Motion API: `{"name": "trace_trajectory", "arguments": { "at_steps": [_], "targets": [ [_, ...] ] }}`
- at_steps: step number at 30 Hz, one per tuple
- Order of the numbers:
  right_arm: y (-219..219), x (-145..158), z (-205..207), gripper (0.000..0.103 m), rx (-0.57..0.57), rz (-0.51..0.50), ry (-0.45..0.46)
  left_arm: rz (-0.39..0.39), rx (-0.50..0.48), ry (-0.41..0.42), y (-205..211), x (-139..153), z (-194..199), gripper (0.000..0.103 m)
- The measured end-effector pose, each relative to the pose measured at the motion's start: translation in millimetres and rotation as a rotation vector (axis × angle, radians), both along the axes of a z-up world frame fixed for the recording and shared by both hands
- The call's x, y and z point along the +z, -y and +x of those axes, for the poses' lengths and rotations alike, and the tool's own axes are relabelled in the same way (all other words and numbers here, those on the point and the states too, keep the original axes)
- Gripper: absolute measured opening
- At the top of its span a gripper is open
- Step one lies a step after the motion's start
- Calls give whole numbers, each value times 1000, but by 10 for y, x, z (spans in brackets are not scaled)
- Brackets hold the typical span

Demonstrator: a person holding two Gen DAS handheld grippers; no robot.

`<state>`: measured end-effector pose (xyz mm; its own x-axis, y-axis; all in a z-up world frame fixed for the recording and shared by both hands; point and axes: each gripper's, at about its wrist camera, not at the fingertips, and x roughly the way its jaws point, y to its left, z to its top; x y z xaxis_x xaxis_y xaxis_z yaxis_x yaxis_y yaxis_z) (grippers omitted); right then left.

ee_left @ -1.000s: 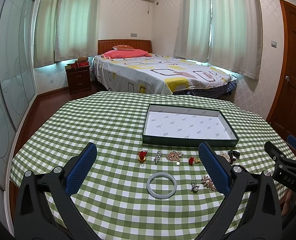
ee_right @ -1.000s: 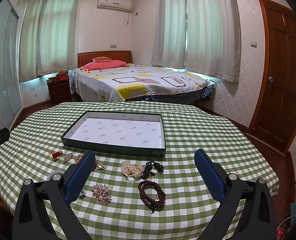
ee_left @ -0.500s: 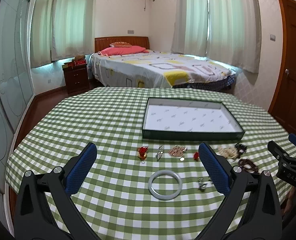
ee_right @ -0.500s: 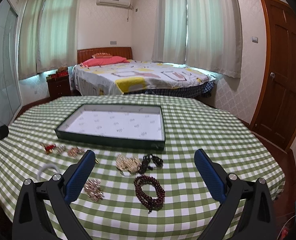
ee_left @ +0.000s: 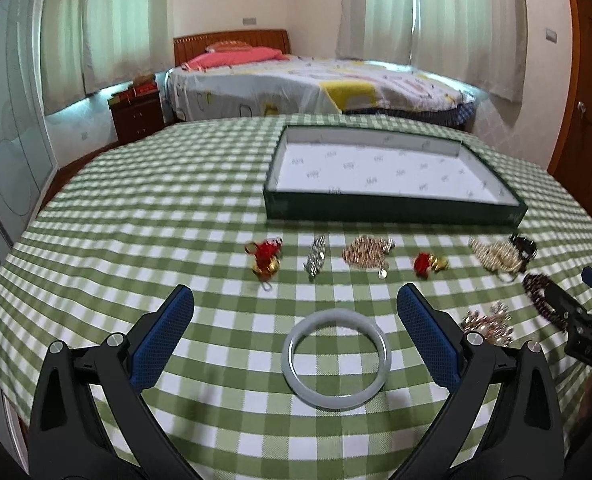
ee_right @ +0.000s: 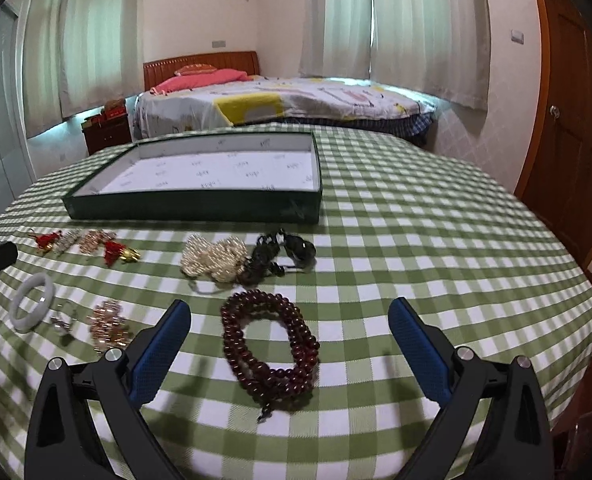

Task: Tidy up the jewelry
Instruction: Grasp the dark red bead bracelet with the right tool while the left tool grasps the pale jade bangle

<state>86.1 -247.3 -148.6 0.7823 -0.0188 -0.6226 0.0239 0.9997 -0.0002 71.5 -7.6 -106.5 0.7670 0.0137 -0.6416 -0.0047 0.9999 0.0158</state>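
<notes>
Nearest the left gripper (ee_left: 296, 328), its jaws spread wide and empty, a pale glassy bangle (ee_left: 335, 360) lies flat on the green-checked tablecloth (ee_left: 136, 220) between the blue pads, larger in view than half a second ago. The right gripper (ee_right: 290, 334), equally wide and empty, has likewise closed in on the coiled dark-red bead bracelet (ee_right: 270, 350). Only the right view shows the black bead piece (ee_right: 280, 256) clearly beside the pearl cluster (ee_right: 212, 258); beyond sits the empty green tray (ee_right: 192, 208).

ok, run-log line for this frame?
left gripper: open, over white bangle | right gripper: open, over dark red beads | tray: empty
</notes>
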Motion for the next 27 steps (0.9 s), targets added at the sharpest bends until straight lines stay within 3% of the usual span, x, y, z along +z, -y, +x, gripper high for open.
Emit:
{"name": "trace_trajectory", "arguments": {
  "at_steps": [10, 17, 27],
  "targets": [
    [-5, -192, 105, 92, 10, 10, -52, 10, -20, -72, 59, -268, 127, 99],
    [-50, -169, 51, 60, 52, 16, -34, 11, -24, -106, 77, -329, 156, 99],
    [-57, -155, 50, 44, 70, 29, -30, -23, -20, -158, 67, -409, 132, 99]
  ]
}}
